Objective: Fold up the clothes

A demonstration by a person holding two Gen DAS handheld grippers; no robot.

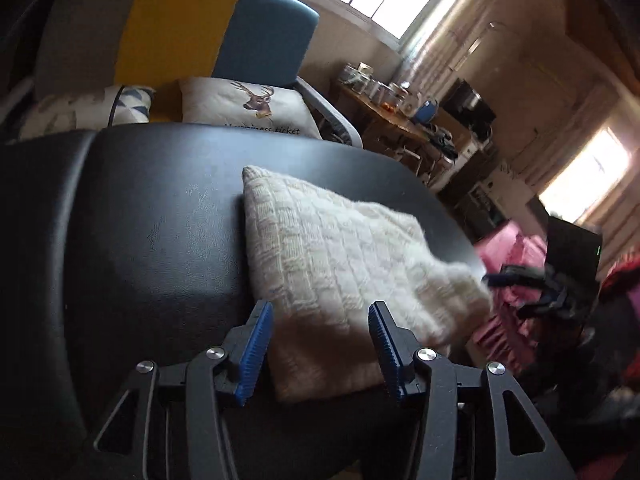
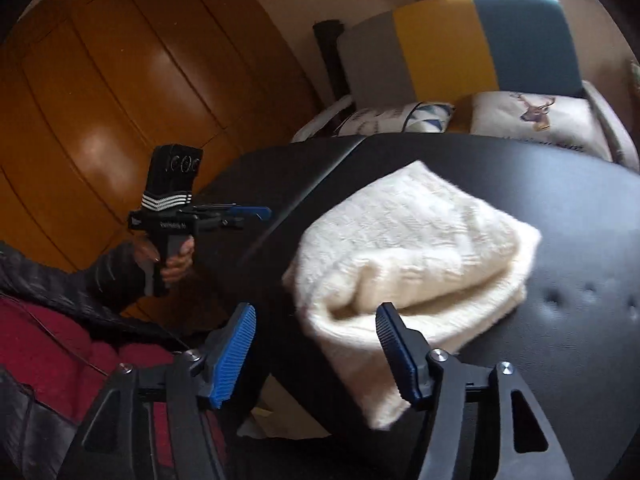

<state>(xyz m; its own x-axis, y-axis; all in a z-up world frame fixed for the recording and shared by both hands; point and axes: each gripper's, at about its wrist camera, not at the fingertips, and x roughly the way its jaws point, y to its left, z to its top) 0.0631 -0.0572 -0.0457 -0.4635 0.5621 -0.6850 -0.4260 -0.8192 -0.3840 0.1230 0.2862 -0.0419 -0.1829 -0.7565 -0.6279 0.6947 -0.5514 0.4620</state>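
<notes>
While folded, cream knit sweater [image 1: 344, 264], fuzzy, on black table [image 1: 152, 216]

Cream knitted garment [image 1: 344, 264] [image 2: 404, 264] is folded into a thick bundle, laid flat near the black table's edge [image 1: 152, 208].

Left wrist view: low over black table [image 1: 140, 208], close, facing sofa [image 1: 180, 28] and window. Right wrist view: from table's other side, facing sofa and wardrobe. Shared: white knit [image 1: 340, 264], table, sofa.
</notes>
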